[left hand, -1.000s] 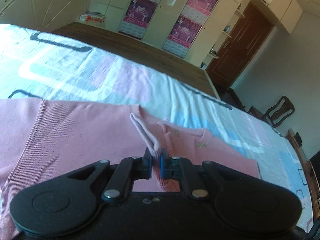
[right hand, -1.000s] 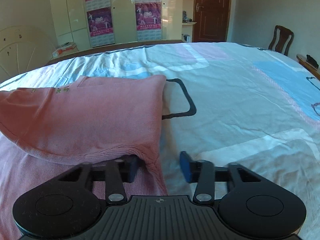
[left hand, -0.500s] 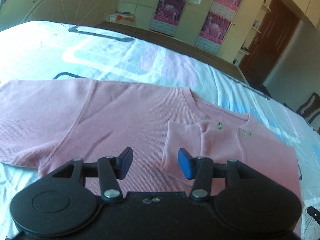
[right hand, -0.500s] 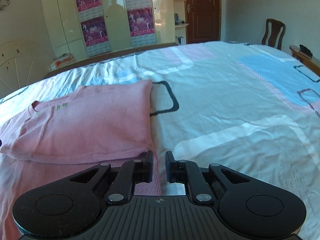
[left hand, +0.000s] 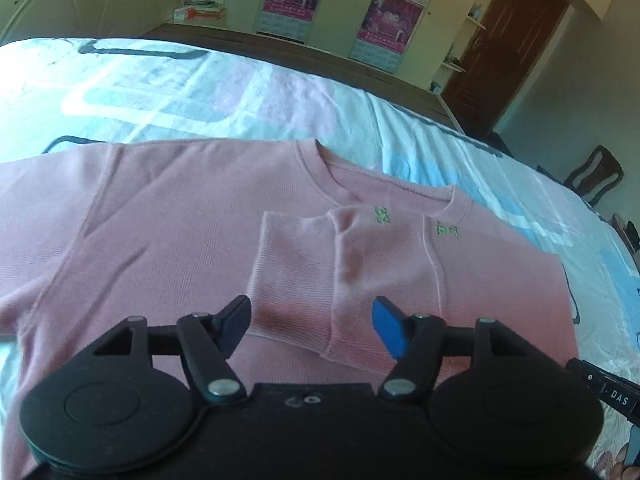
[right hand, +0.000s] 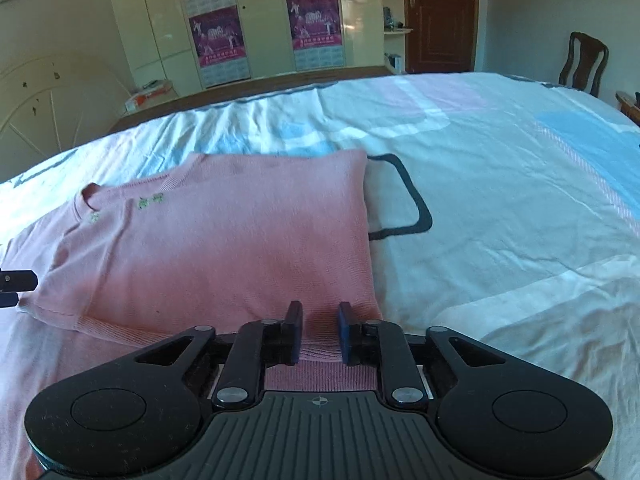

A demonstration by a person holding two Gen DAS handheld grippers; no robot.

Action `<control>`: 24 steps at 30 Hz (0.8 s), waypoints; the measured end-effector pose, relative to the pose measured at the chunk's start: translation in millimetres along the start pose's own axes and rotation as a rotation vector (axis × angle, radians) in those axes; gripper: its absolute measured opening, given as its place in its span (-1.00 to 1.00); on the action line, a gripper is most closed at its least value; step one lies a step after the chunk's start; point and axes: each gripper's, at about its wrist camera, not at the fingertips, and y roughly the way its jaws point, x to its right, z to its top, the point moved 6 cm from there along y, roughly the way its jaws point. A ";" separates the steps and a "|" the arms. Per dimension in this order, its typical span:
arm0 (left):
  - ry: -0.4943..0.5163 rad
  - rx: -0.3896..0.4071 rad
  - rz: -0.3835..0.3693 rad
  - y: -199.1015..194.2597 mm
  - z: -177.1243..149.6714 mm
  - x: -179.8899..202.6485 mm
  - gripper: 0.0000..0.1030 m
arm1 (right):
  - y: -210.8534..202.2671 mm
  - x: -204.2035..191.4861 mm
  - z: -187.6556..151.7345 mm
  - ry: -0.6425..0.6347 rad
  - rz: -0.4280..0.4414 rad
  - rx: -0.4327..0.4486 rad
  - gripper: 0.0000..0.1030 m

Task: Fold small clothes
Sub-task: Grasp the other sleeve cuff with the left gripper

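We see the pink sweater lying flat on the patterned bedsheet, one side and its sleeve cuff folded in over the chest (small green embroidery near the neckline). Left gripper — jaws opening, wide apart above the cuff, gripping nothing. Right gripper — jaws opening too, the folded edge between them, pads clear of the fabric.

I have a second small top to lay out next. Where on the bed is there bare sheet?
Bare bedsheet lies wide to the right of the pink sweater, past the dark loop print. A narrower strip runs between the collar and the far bed edge. The near middle is crowded: both grippers hover over the sweater, jaws opening.
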 end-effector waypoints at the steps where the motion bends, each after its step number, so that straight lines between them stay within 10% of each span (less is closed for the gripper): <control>1: -0.021 0.011 0.017 -9.3 0.5 -10.3 0.46 | -6.0 -4.7 2.3 -0.007 0.008 0.022 -0.02; 14: -0.477 0.121 0.341 -114.9 -19.8 -251.1 0.43 | 0.5 -148.3 0.8 -0.202 0.223 0.047 0.13; 24: -0.670 0.219 0.428 -125.7 -15.7 -378.1 0.21 | 25.1 -230.1 -3.5 -0.286 0.255 0.022 0.13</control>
